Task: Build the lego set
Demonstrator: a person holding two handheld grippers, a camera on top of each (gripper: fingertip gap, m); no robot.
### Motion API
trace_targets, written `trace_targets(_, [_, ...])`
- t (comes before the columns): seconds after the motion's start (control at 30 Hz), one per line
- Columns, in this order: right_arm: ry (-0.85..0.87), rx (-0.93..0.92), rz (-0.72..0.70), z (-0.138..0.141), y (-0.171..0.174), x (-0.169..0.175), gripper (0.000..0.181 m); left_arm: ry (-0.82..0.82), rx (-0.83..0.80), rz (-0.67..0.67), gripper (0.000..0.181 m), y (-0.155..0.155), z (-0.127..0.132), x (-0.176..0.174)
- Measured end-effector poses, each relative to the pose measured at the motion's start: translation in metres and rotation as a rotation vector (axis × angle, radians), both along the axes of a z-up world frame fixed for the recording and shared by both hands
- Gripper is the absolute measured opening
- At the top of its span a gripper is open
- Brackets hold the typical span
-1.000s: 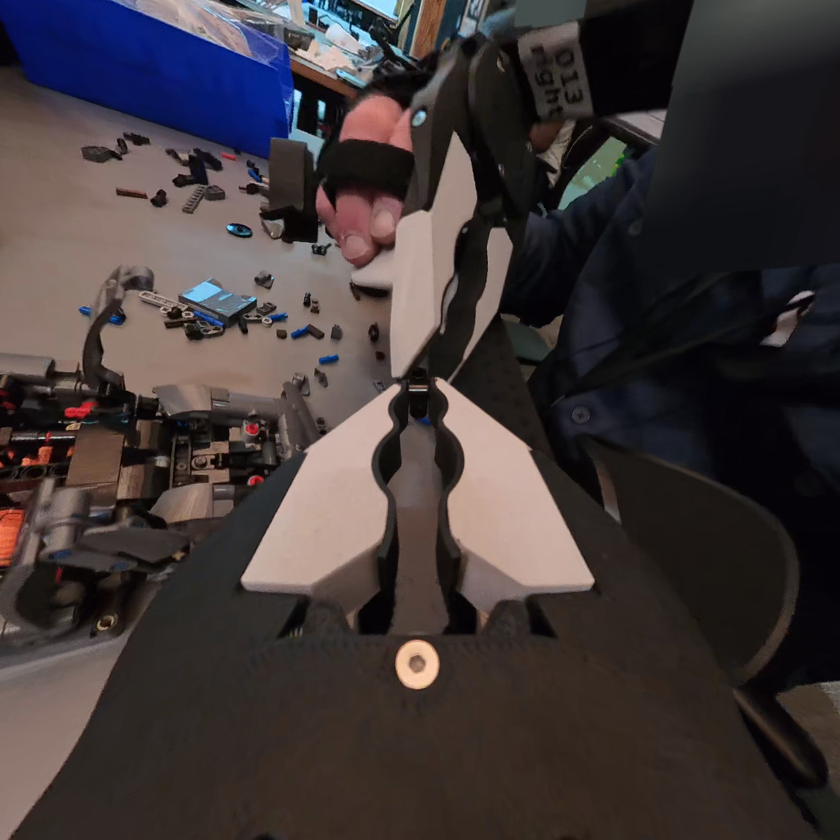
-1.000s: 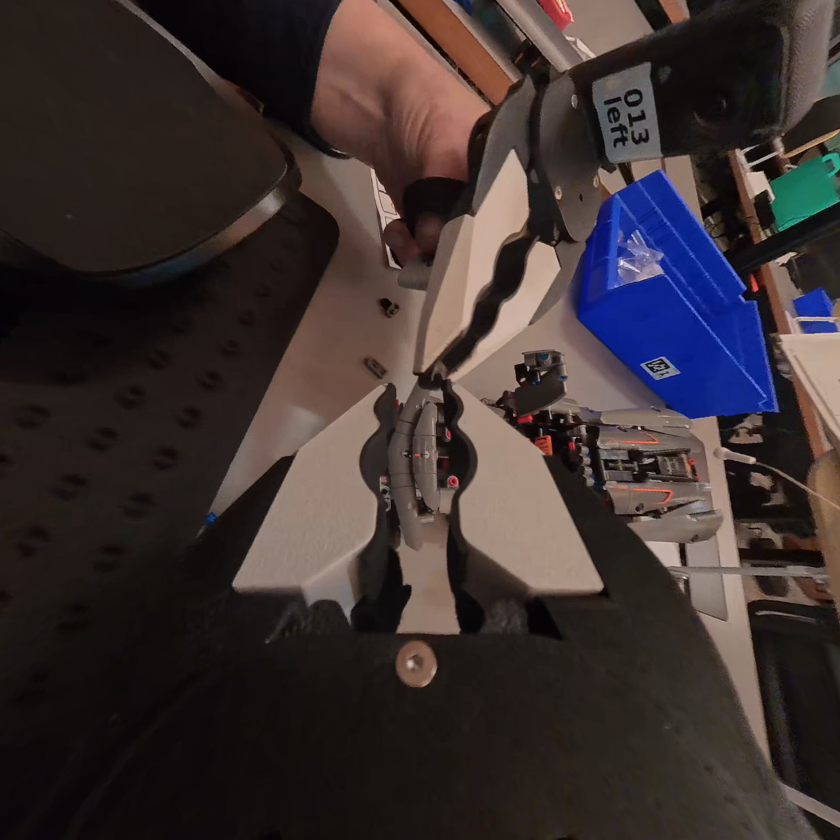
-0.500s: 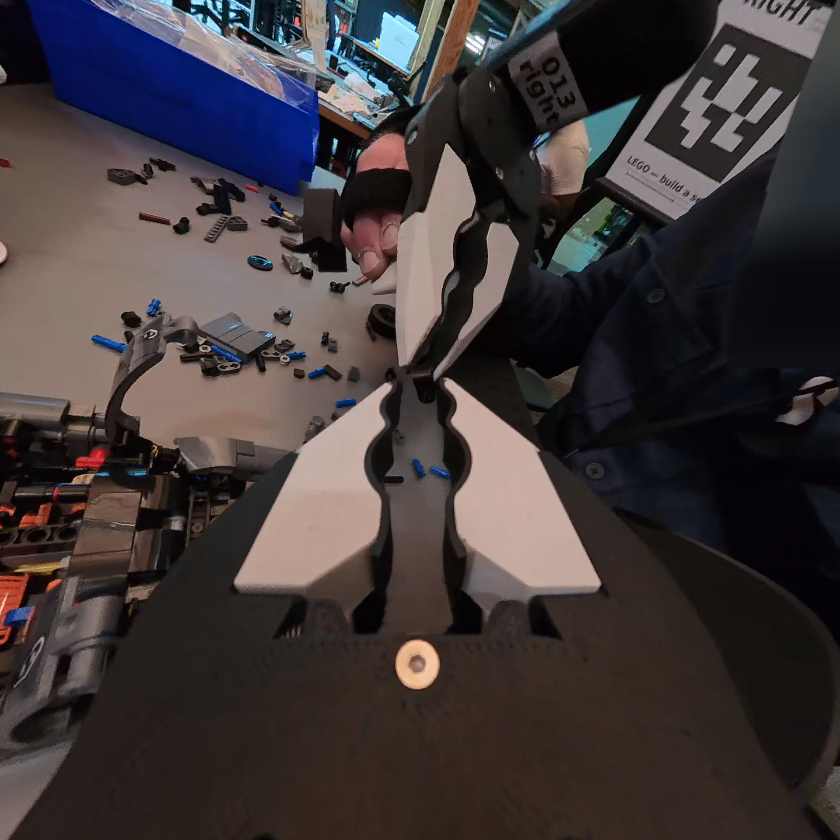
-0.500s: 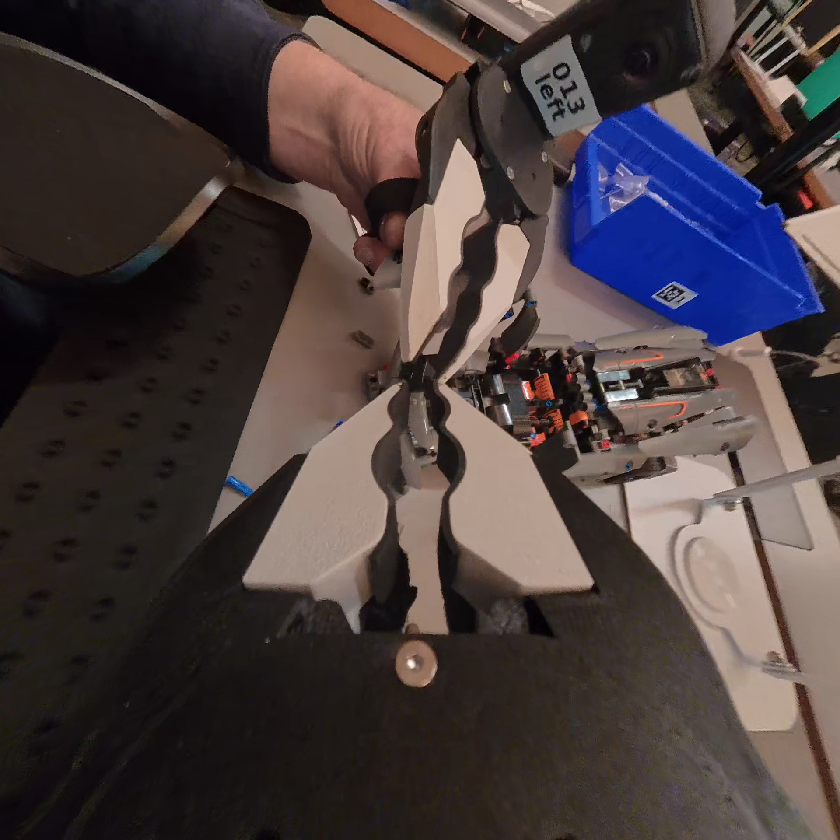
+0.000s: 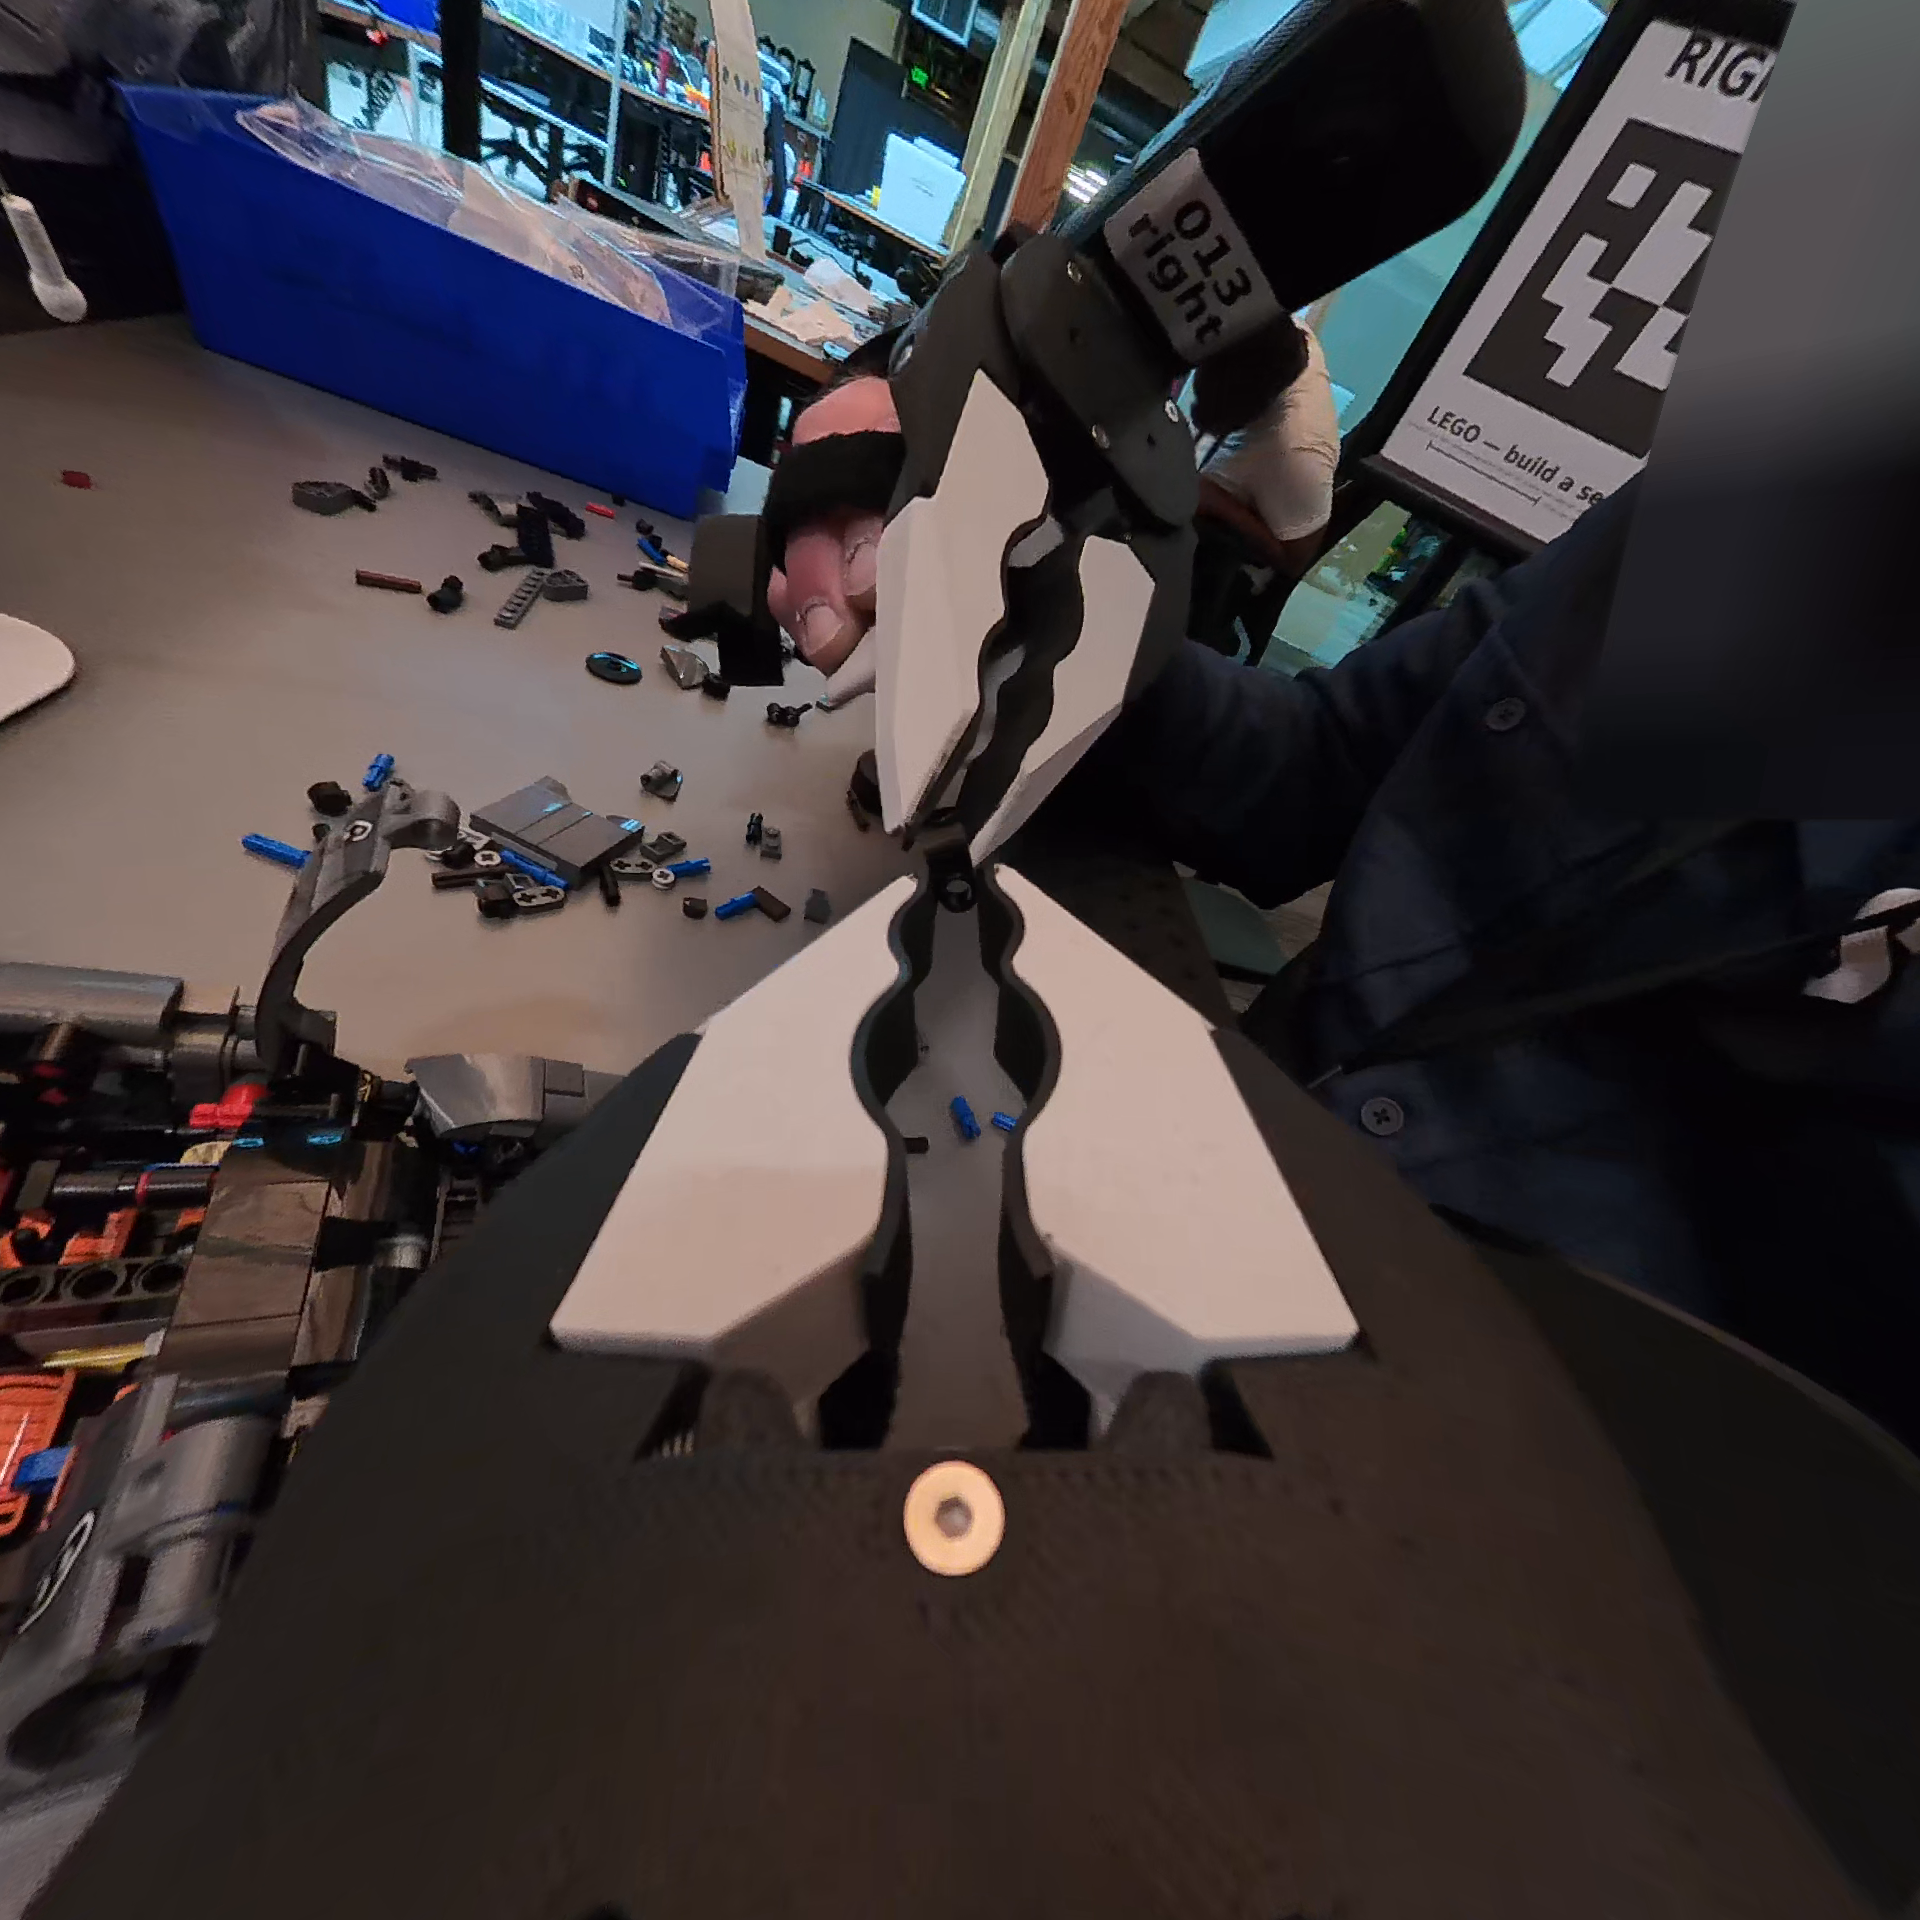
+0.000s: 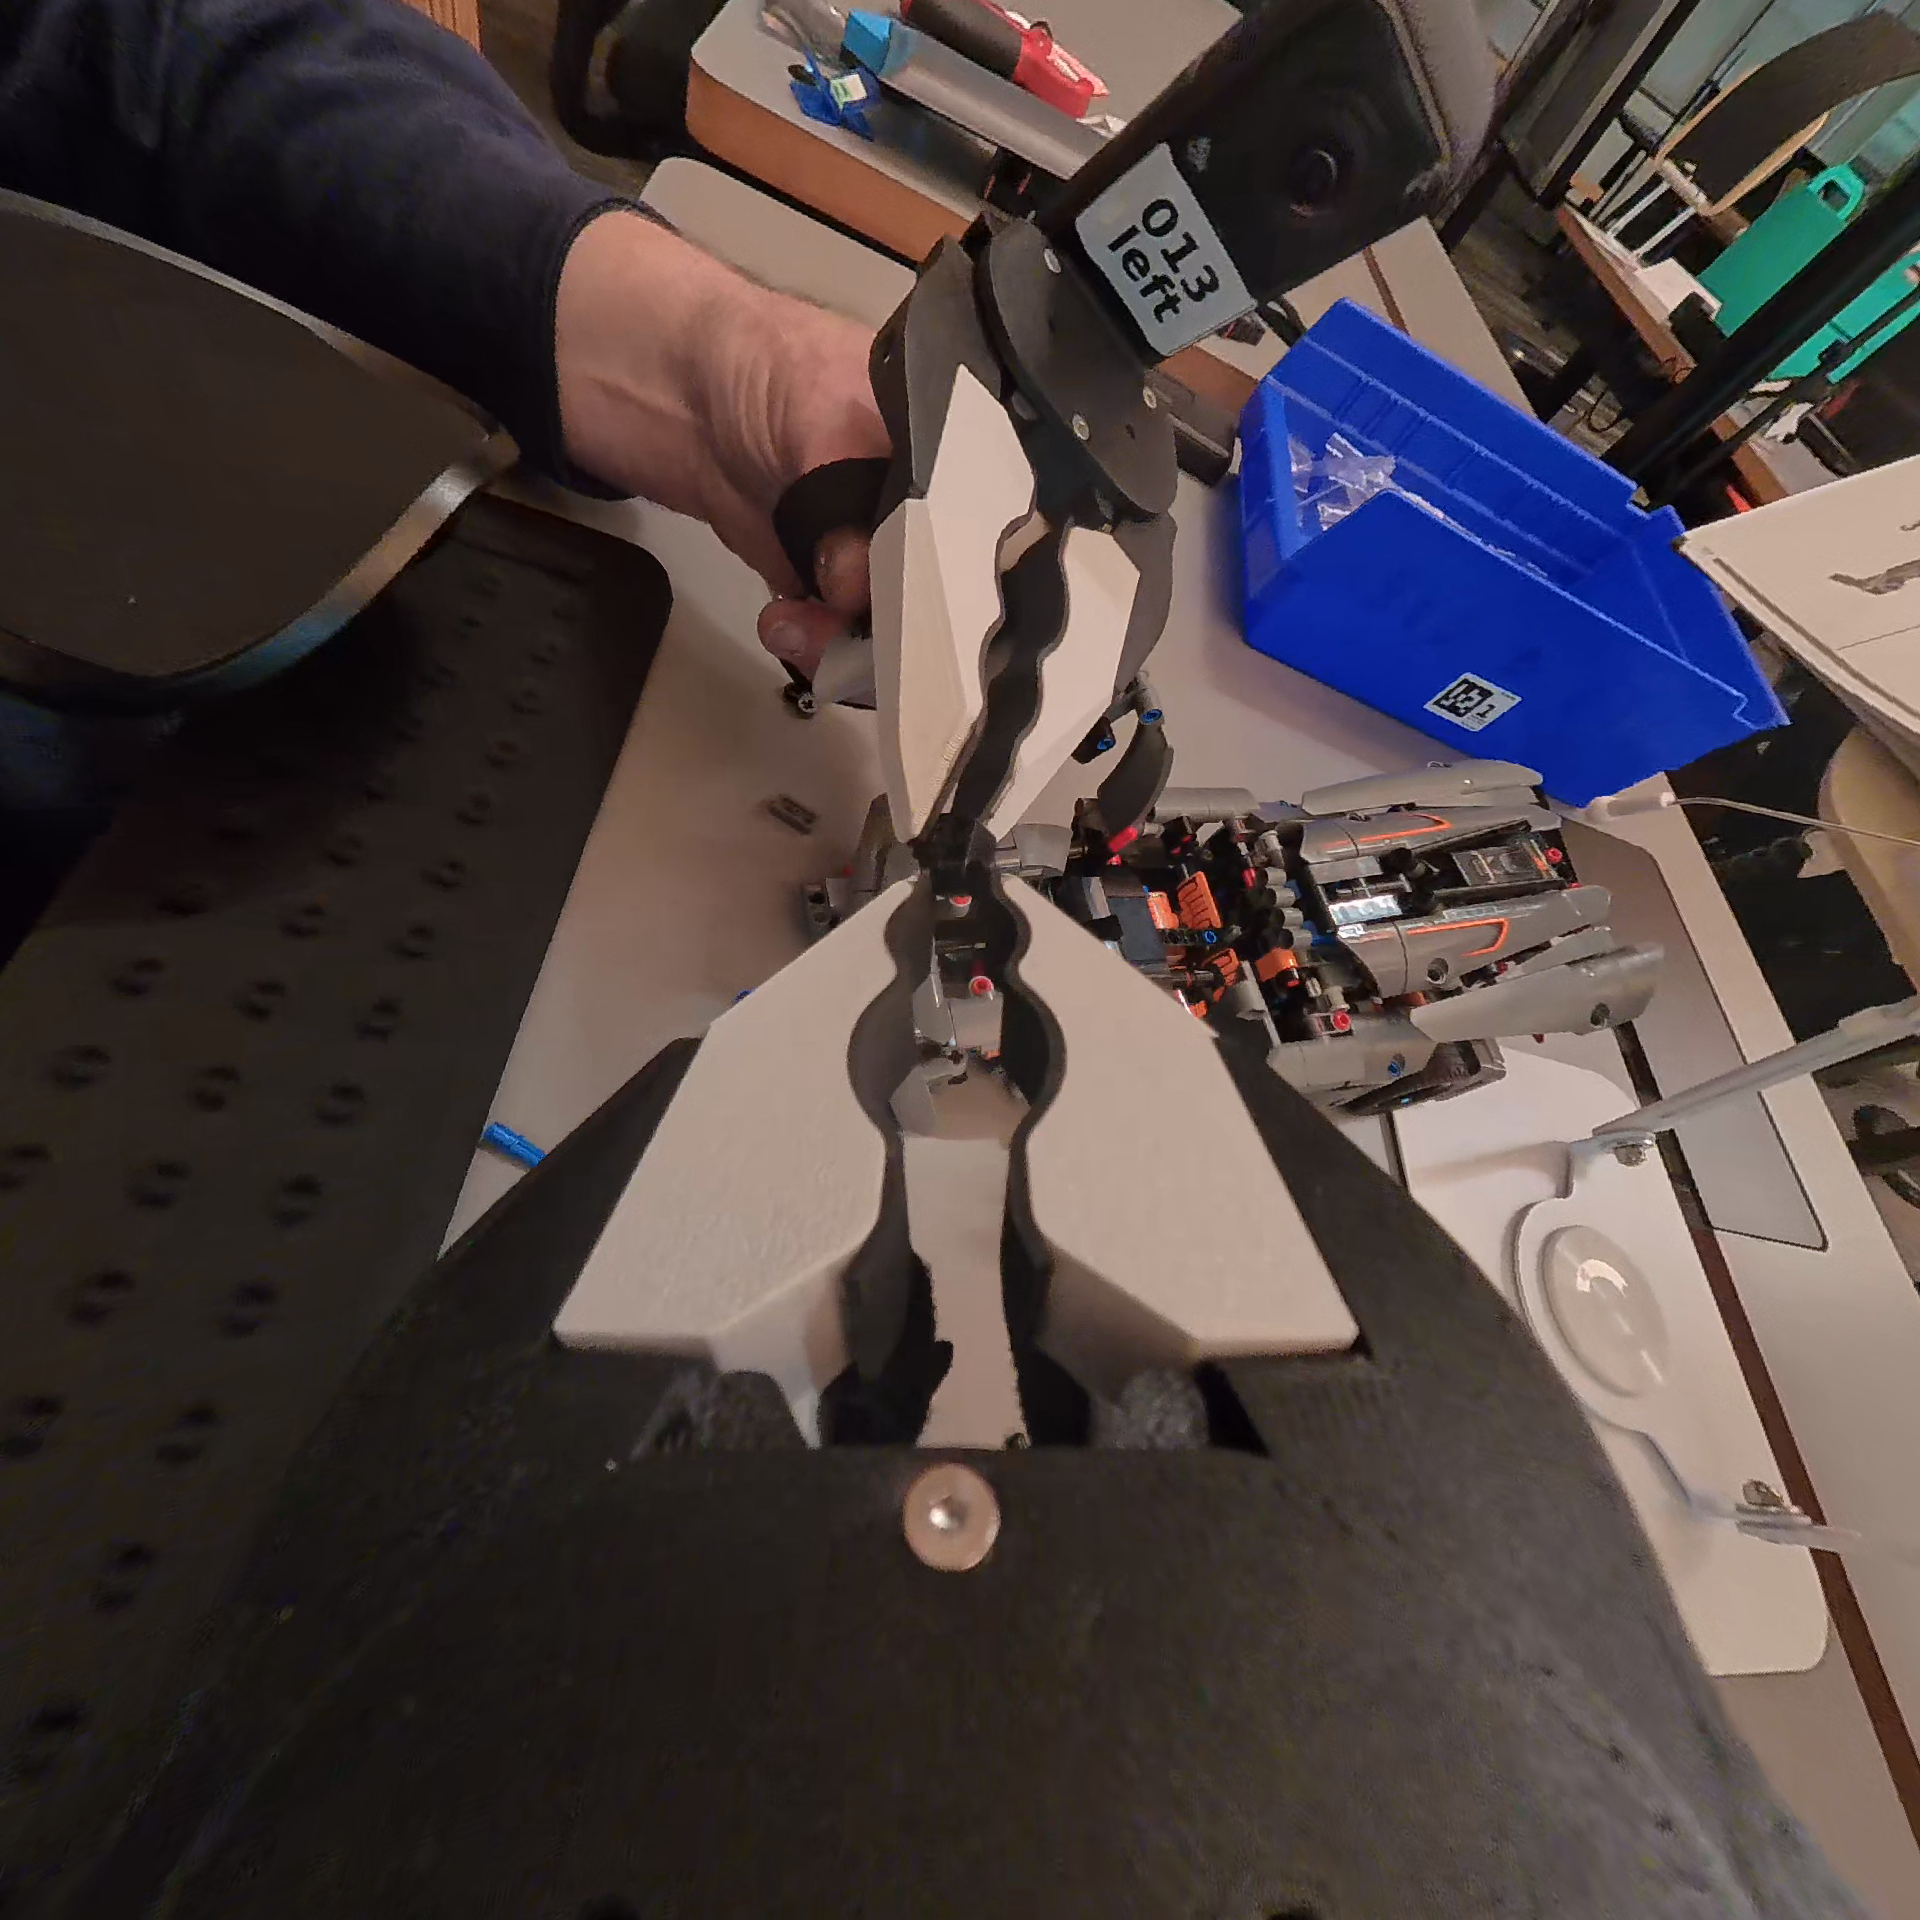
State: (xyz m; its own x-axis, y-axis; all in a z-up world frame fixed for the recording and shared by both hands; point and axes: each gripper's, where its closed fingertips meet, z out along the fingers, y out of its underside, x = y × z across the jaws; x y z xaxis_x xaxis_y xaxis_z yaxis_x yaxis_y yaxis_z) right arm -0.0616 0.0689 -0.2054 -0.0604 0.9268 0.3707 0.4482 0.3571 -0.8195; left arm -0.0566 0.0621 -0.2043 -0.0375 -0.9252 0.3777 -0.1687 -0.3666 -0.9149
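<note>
Hand-held grippers (image 5: 954, 883) (image 6: 951, 883) meet tip-to-tip above loose bricks (image 5: 582, 862), beside blue bin (image 5: 447, 301).

Over the last second both grippers have lifted and tilted, tips meeting throughout; the left gripper (image 5: 954, 896) now shows far more of the desk (image 5: 187, 665) and blue bin (image 5: 447, 312) than before; a small black piece (image 5: 951, 868) shows more plainly at the meeting tips; in the right wrist view the grey and orange model (image 6: 1351, 935), earlier half hidden behind the right gripper (image 6: 954, 896), has swung into fuller sight.
</note>
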Motion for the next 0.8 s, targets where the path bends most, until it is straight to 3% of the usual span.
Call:
trace_targets(0.13, [-0.026,-0.071,0.033,-0.005,-0.006,0.003,0.012,0.063,0.049,0.011,0.005,-0.001,-0.007,0.001])
trace_targets(0.33, [-0.190,-0.183,0.077,-0.037,-0.018,0.011,0.016,0.336,0.238,0.015,0.005,-0.009,-0.040,0.004])
trace_targets(0.57, [-0.364,-0.297,0.096,-0.070,-0.030,0.029,0.012,0.627,0.338,-0.071,0.005,-0.029,-0.083,0.005])
trace_targets(0.8, [-0.414,-0.363,0.080,-0.088,-0.033,0.029,0.015,0.819,0.388,-0.128,0.005,-0.040,-0.107,0.007])
